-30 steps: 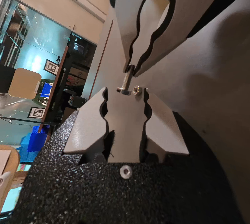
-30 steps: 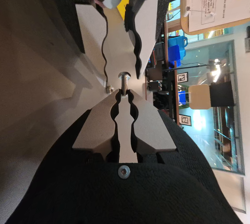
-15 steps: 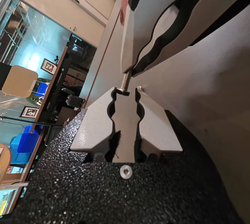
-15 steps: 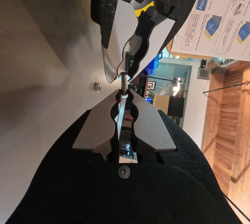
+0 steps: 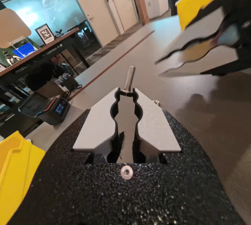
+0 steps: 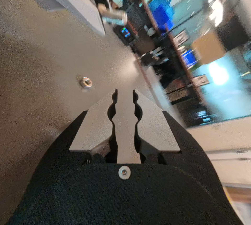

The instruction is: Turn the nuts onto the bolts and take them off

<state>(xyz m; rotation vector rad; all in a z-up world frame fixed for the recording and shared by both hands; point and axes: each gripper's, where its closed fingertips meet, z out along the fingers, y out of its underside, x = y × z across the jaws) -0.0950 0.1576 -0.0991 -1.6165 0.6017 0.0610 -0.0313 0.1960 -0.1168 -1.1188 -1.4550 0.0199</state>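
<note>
Since half a second ago, when both tools gripped the bolt (image 5: 129, 81), the right tool (image 6: 125, 92) has let go and drawn back; its fingers now stand apart, empty. Clamped on the bolt's head, the left tool (image 5: 126, 92) holds it alone, thread pointing away, bare. On the tabletop (image 6: 40, 62) the nut (image 6: 86, 82) lies loose, near the right tool's tip, likely the next pickup before threading.

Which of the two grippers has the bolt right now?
The left gripper: its fingertips clamp the bolt by the head, thread pointing away. The right gripper is open and empty.
</note>
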